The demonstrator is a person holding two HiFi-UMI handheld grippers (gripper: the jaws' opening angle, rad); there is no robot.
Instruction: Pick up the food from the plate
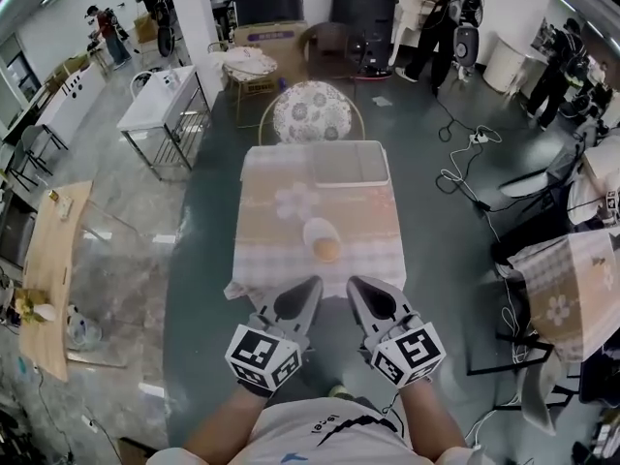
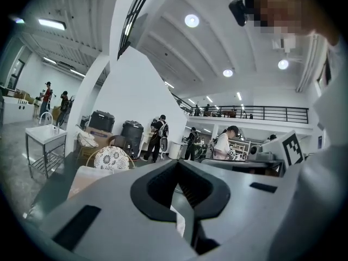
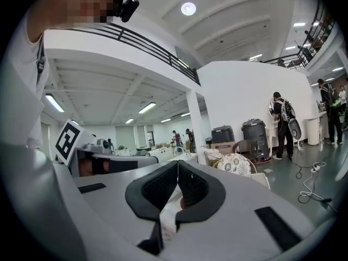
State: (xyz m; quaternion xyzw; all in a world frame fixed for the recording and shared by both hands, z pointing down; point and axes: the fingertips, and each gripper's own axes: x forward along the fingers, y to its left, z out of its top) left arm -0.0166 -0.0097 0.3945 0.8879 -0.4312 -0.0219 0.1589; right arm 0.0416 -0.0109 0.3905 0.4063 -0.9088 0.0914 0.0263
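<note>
**A:** The hall is wide, but your work is the cloth-covered bench (image 1: pixel 266 201) straight ahead. What's on it?

**B:** A white plate (image 1: pixel 312 227) near your edge, holding one round, golden-brown piece of food (image 1: pixel 326 250) and nothing else.

**A:** And your grippers?

**B:** The left gripper (image 1: pixel 316 283) and right gripper (image 1: pixel 352 282) hang just short of the bench edge, both with fingers clenched on nothing. I'd release one pair before you reach, come in low, and straddle the food without nudging the plate.
</note>
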